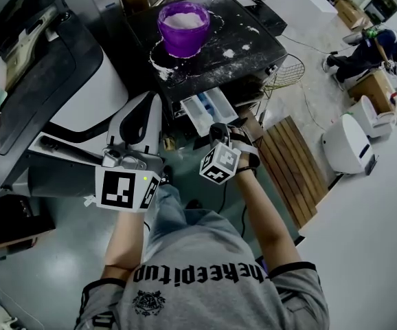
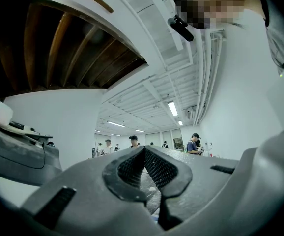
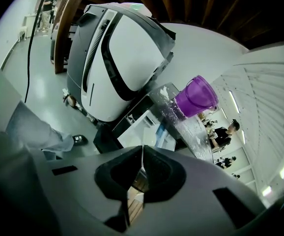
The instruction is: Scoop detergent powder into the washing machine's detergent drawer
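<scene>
A purple tub [image 1: 183, 26] of white powder stands on the black washing machine's top [image 1: 246, 43], with spilled powder around it. Below it the white detergent drawer [image 1: 209, 108] is pulled open. My right gripper [image 1: 220, 132] hangs just in front of the drawer, jaws shut with nothing seen between them. In the right gripper view the gripper [image 3: 142, 152] faces the drawer [image 3: 143, 128] and the tub [image 3: 201, 96]. My left gripper [image 1: 121, 158] is lower left of the drawer. The left gripper view tilts up at the ceiling, and that gripper [image 2: 144, 152] is shut and empty. No scoop is visible.
A large white and black appliance [image 1: 82, 81] stands left of the washer. A wooden pallet [image 1: 291, 167] lies on the floor at right, near a wire basket [image 1: 288, 71] and a white unit [image 1: 349, 143]. A person [image 1: 377, 47] crouches far right.
</scene>
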Motion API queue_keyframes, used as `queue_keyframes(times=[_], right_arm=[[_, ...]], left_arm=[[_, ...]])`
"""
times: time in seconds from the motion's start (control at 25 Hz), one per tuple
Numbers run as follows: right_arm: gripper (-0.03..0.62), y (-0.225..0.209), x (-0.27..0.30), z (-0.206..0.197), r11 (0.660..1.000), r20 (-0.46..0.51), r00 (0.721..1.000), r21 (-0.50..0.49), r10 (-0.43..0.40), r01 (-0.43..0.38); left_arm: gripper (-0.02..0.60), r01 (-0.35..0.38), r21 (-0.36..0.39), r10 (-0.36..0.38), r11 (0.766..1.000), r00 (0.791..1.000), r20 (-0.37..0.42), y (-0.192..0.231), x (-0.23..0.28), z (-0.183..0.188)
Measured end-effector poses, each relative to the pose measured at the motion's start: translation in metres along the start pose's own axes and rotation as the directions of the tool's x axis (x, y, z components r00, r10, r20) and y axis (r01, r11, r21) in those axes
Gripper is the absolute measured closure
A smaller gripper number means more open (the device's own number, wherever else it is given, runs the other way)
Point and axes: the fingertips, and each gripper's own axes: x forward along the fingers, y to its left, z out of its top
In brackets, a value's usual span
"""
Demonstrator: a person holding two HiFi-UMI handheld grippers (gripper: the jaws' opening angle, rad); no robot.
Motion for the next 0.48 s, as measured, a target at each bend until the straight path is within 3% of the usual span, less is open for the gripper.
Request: queue_keyframes(times=[0.48], right_arm=[[0.588, 0.0011, -0.0044, 0.0016, 0.999, -0.001, 1.0, -0.027, -0.019, 0.019]], left_arm=[[0.577, -0.017, 0.013, 0.017, 1.0, 1.0, 0.008, -0.008, -0.0093, 0.007]])
